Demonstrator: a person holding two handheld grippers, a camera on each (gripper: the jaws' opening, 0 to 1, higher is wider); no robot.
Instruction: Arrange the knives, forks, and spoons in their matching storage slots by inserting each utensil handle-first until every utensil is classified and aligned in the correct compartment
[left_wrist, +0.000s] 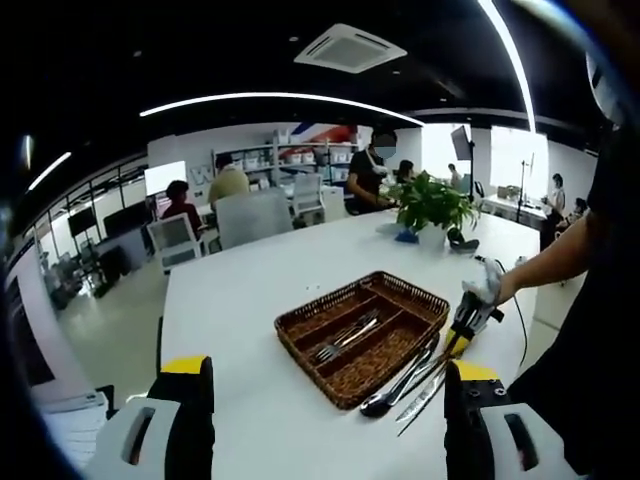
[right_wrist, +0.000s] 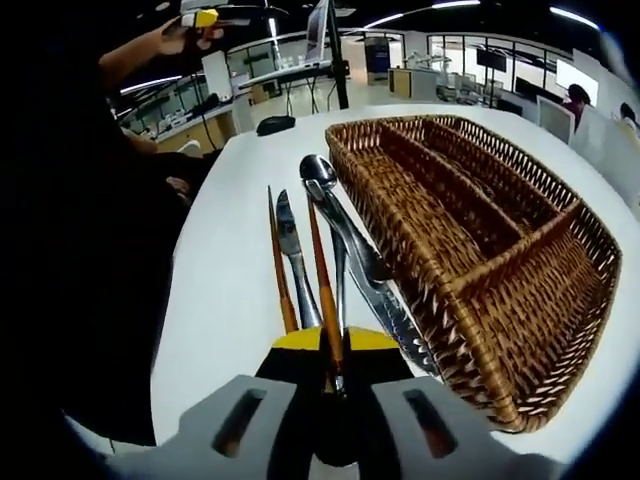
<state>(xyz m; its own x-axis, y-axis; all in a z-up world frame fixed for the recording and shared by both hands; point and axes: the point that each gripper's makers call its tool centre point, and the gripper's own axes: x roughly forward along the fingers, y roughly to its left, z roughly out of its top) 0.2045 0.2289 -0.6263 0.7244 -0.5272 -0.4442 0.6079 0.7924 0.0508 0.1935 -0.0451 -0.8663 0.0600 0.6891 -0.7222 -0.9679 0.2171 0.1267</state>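
Right claw (right_wrist: 330, 370) clamped on a chopstick (right_wrist: 320, 270) beside wicker tray (left_wrist: 362, 335) near table (left_wrist: 250, 290) edge — knife (right_wrist: 295, 255), spoon (right_wrist: 335, 215) alongside. Left claw (left_wrist: 325, 400) wide, holding nothing.

You are working at a long white table (left_wrist: 300, 270) in an open office. Ahead of you, a potted green plant (left_wrist: 432, 205) stands on its far end, with white chairs (left_wrist: 255, 217) drawn up along the far edge. Behind them, white shelving (left_wrist: 290, 160) lines the back wall, and people sit and stand near it. Curved light strips (left_wrist: 280, 100) and a square ceiling vent (left_wrist: 350, 47) hang on the dark ceiling. Bright windows (left_wrist: 520, 160) glow to your right.
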